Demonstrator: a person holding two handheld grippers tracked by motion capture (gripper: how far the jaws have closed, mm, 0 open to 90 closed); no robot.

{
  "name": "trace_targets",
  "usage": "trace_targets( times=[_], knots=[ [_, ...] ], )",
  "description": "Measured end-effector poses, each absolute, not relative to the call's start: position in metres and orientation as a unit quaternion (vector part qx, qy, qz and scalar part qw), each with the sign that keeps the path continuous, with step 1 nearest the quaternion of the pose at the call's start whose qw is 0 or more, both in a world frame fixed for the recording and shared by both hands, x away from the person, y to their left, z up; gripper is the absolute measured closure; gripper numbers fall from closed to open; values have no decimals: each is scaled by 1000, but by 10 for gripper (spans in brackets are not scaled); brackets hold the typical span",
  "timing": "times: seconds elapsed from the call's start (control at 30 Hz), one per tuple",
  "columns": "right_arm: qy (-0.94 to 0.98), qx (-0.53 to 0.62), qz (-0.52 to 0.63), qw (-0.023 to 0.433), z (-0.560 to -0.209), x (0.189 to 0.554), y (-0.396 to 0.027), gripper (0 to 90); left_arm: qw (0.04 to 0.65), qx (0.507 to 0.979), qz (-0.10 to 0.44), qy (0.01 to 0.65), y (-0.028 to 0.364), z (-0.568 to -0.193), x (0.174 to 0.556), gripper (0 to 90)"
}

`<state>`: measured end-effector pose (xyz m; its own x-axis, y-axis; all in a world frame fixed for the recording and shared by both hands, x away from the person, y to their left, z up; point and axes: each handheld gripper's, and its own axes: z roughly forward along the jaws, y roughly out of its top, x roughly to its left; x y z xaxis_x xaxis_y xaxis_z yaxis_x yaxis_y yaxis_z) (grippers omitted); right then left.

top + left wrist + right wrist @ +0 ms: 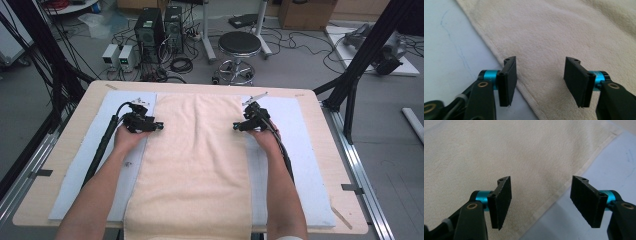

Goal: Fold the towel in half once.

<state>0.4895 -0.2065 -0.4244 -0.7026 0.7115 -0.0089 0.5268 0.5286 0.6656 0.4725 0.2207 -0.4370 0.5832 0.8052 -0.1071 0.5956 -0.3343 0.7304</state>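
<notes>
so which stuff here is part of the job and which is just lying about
In the job: towel; left gripper and right gripper, both open at its side edges; white mat beneath.

Lying about: stool, computer towers, power supplies, floor cables.

A cream towel (195, 160) lay flat down the middle of the table (75, 115), from near the far edge to over the near edge. Nothing stood on it, so the whole top was open to a hand. The pale mat (305, 165) lay bare on both sides. Black frame posts (360, 65) rose beyond the far right corner.
</notes>
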Motion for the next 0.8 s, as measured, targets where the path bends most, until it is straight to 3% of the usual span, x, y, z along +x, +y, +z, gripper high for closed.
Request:
trace_targets(
  times=[0.2, 0.47, 0.57, 0.8],
  knots=[
    [857, 388, 313, 129, -433, 493, -203, 407, 351, 814, 175, 428, 215, -436, 470, 599],
    [859, 388, 315, 110, -430, 493, -203, 670, 347, 797, 177, 461, 217, -435, 472, 776],
    [863, 382, 319, 92, -430, 493, -201, 819, 349, 792, 174, 470, 218, -435, 472, 837],
    [864, 374, 327, 80, -426, 492, -203, 834, 360, 791, 156, 470, 223, -433, 473, 871]
  ],
)
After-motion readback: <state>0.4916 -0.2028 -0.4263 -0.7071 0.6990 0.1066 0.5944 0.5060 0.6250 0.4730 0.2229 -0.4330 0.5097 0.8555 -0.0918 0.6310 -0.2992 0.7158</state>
